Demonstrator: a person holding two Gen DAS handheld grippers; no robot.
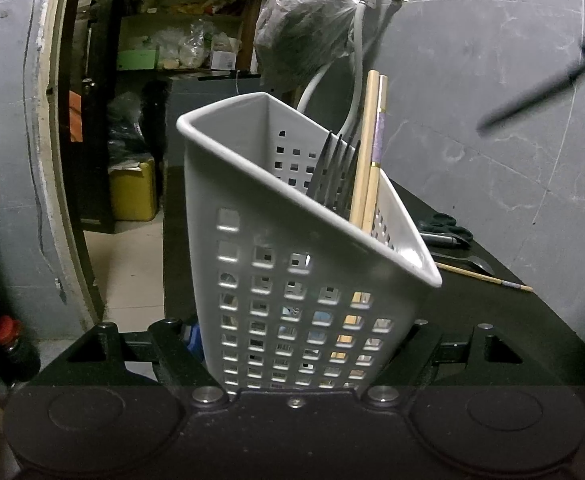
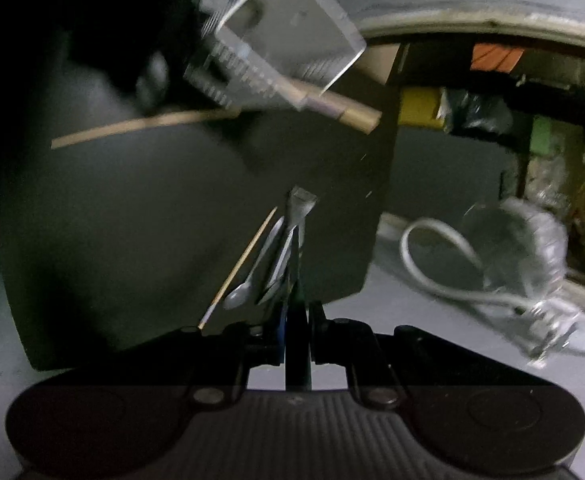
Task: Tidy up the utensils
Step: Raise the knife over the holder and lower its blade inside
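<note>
At the near edge of the dark worktop [image 1: 492,320], the grey perforated caddy [image 1: 292,264] leans tilted, its lower end clamped in the left claw [image 1: 292,360]. Inside it stand black forks [image 1: 332,172] and a pair of wooden chopsticks [image 1: 368,148], all resting toward its right-hand end. The right claw [image 2: 296,320] is pinched together on a thin dark utensil [image 2: 298,216], apparently a black-handled piece whose flat end points away; its exact kind is hard to tell through the blur. Just beside it on the worktop lie a loose chopstick [image 2: 244,260] and a metal spoon [image 2: 248,280]. Toward the far right corner sit further utensils [image 1: 448,232], with a white hose [image 2: 444,264] beyond.

The step in hand looks like carrying one picked utensil to the caddy. The next move probably calls for aligning it over the open rim and lowering it handle-first, while the left claw keeps the caddy steady.
</note>
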